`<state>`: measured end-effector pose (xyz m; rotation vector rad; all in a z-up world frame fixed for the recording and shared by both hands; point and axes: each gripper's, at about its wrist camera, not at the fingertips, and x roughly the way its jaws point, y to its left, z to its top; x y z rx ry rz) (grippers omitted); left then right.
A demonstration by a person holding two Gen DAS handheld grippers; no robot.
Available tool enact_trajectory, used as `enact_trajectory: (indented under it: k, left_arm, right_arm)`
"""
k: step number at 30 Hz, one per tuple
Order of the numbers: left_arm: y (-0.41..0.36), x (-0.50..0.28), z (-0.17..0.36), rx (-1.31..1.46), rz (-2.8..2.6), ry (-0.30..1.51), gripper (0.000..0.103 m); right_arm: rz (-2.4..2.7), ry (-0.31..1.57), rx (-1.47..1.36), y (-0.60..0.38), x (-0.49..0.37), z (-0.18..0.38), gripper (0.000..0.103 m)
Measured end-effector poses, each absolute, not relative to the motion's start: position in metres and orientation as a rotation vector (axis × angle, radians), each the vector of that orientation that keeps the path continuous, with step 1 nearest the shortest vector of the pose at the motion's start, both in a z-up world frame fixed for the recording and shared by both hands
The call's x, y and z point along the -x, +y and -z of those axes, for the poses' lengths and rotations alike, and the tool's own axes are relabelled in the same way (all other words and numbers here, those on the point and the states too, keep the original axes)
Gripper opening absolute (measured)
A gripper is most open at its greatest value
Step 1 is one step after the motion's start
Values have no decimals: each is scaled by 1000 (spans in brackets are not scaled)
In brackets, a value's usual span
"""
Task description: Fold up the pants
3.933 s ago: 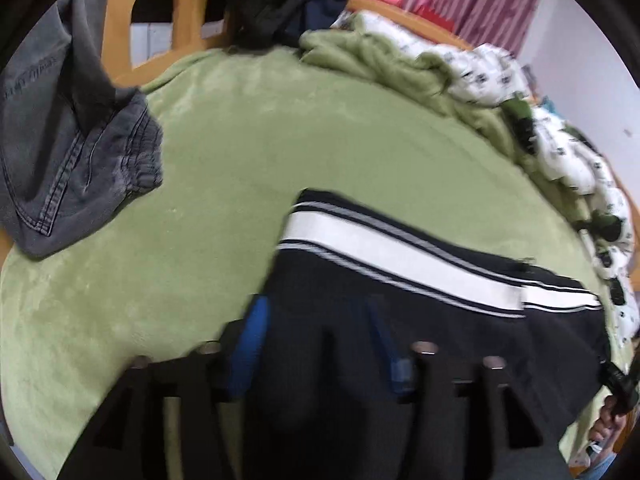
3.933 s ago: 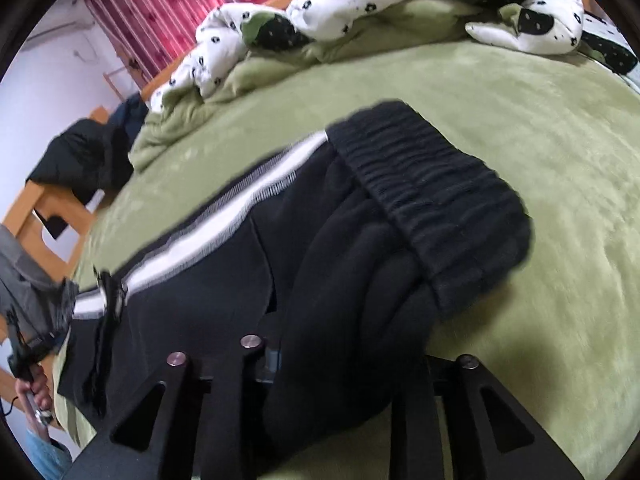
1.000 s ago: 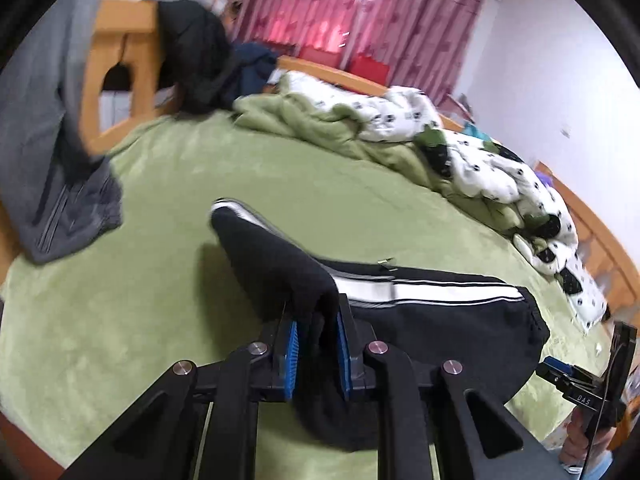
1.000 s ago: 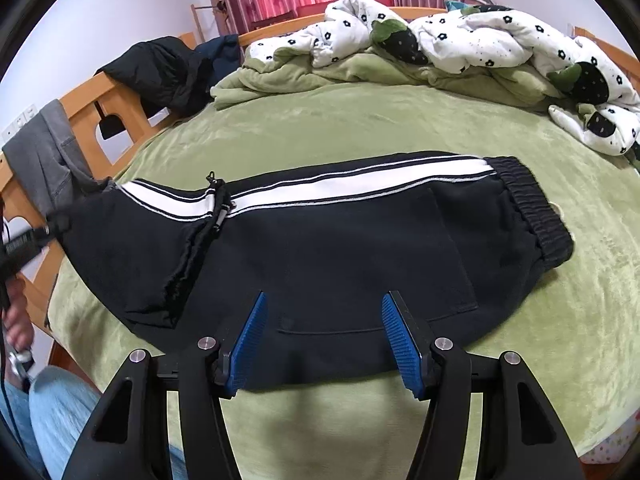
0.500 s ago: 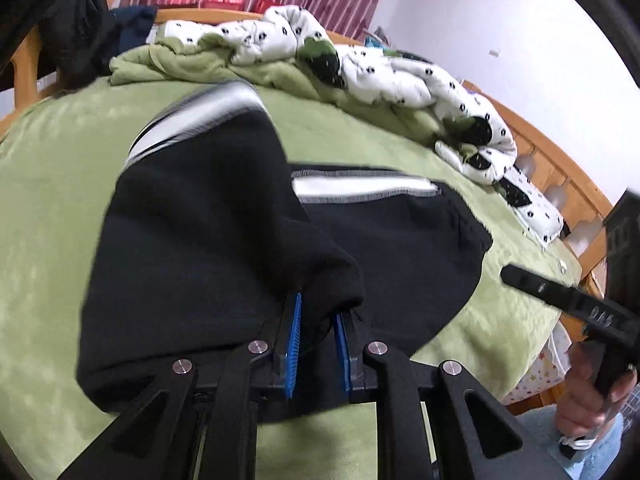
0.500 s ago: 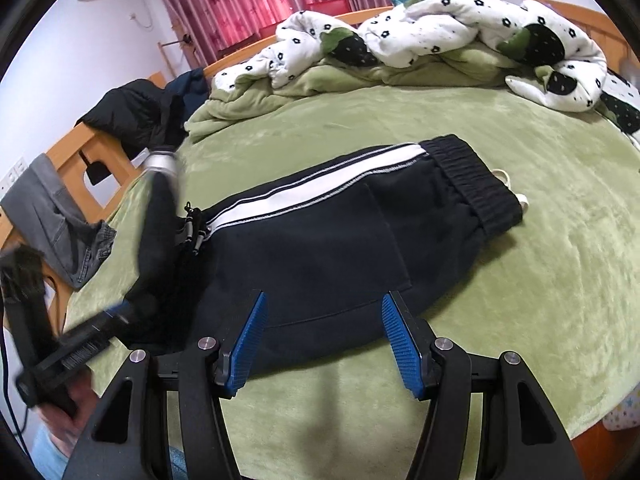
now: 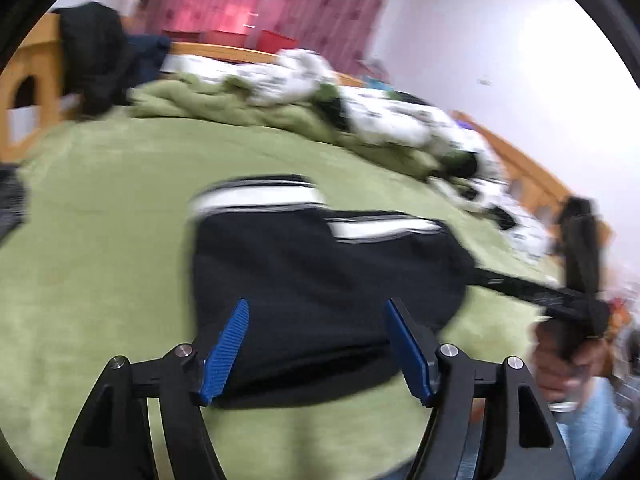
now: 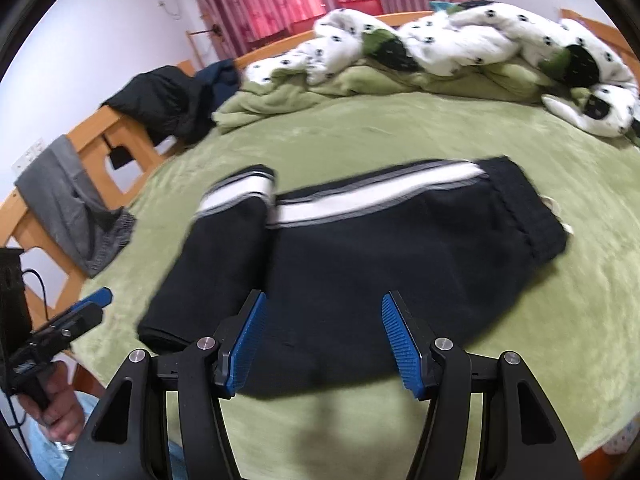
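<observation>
Pants [image 8: 360, 256] lie folded on the green bed [image 8: 400, 132], leg end laid over the body, stripes aligned. Left gripper [image 7: 316, 344] has just been opening, nothing between its pads, presumably releasing that fold. Right gripper [image 8: 320, 340] hovers half-open, empty.

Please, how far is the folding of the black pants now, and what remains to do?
Done: the leg end of the black pants is folded over the middle, its white stripe offset from the rest. In hand: nothing; the left gripper has just opened with no cloth between its pads, and the right gripper hovers open too. Left: probably another fold toward the waistband and squaring the edges on the green blanket.
</observation>
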<state>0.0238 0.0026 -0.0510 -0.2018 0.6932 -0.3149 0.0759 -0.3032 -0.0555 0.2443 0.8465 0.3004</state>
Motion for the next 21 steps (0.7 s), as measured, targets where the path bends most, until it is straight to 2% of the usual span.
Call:
enact_trajectory:
  k: [5,13,15,17,21]
  left_arm:
    - [57,-42,74,233,65,741,68]
    - [122,-50,83,431,-64,747,68]
    - [118,-55,87,454,-40,767,68]
    - [112,-58,90,449,-23,781,68]
    - [95,-61,89,426,-21,786,68]
  right_arm:
    - [-353,893,-193,-251,-107,56,60]
    - [-431,1071,-274,-197,-170,114,59]
    - [-426,1090,-222,-186,-177,122,52]
    - [-438,1098,-227,-182,-182,125,18]
    - [-471,1022,-253,-189,-179,108,12]
